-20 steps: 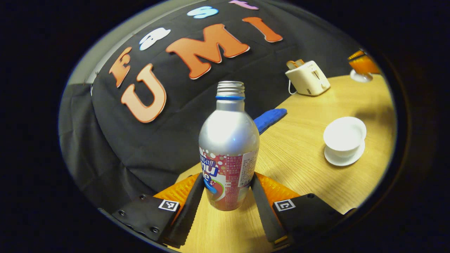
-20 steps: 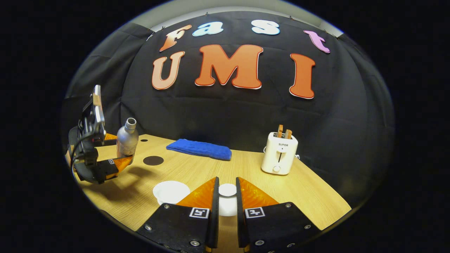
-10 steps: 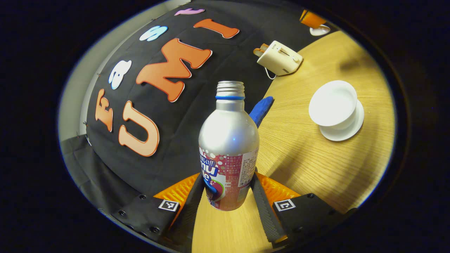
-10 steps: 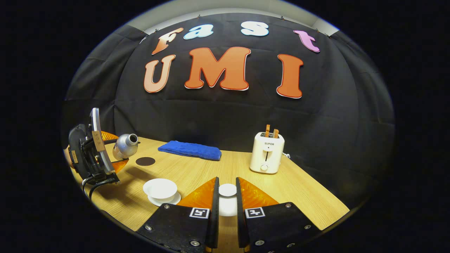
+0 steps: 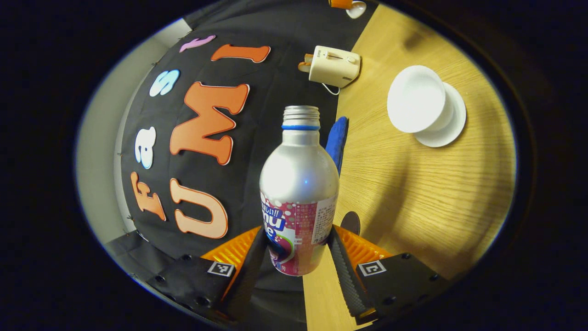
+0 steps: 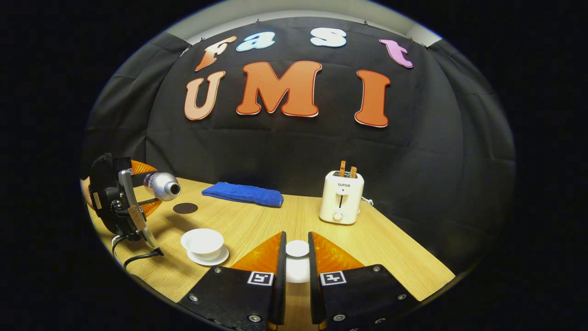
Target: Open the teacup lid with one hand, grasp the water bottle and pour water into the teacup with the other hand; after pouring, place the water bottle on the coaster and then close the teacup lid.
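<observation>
Left tongs (image 5: 298,250) clamping tipped water bottle (image 5: 298,193), right tongs (image 6: 297,262) pinching teacup lid (image 6: 297,248), toaster (image 6: 341,196) marked SUPOR

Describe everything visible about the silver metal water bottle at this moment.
The silver metal water bottle has a rounded shoulder, a narrow threaded neck with a blue ring, no cap, and a red-and-white printed label around its lower body. The left gripper clamps it at the label, one black ribbed finger on each side. In the right gripper view the bottle is held above the wooden table, tipped almost horizontal, its open mouth facing toward the white teacup, not yet over it. No water is seen leaving it.
</observation>
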Tool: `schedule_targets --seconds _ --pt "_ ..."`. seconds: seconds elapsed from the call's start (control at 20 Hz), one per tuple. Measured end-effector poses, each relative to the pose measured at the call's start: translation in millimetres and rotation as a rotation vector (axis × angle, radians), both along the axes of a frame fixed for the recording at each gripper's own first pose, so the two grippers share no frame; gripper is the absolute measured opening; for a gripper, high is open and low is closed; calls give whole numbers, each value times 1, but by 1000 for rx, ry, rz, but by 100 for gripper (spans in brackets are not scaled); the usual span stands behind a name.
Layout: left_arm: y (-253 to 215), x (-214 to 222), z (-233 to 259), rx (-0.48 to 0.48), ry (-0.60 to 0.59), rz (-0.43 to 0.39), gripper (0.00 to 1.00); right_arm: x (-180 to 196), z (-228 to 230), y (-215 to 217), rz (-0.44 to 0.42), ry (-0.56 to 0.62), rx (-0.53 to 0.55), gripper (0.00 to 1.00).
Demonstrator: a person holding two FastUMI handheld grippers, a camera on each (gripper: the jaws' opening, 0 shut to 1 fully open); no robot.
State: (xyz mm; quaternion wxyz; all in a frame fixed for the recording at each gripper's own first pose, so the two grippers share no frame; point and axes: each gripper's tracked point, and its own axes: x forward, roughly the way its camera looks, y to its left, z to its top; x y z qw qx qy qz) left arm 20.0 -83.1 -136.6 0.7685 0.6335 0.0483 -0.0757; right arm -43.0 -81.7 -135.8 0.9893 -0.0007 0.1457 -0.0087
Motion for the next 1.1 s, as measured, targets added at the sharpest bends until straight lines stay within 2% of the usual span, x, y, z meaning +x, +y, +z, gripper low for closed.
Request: schedule_targets --seconds 0.25,0.3,0.55,0.6,0.85,1.1 --pt "-10 -3 7 118 -57 -64 80 -2 4 -2 -2 -14 -5 23" --pt "-12 -1 8 133 -62 -72 83 -3 4 -2 -2 -14 -7 23" --pt "-23 -3 17 214 -101 -117 83 -3 5 -4 -8 -18 -14 23" --pt "-24 -1 19 231 -107 -127 86 -3 6 -5 -12 -20 -14 22" --pt "-34 5 30 306 -133 -159 80 -4 6 -7 -18 -25 -21 23" --pt "-39 7 35 352 -156 -179 85 -5 6 -7 -5 -28 -28 23"
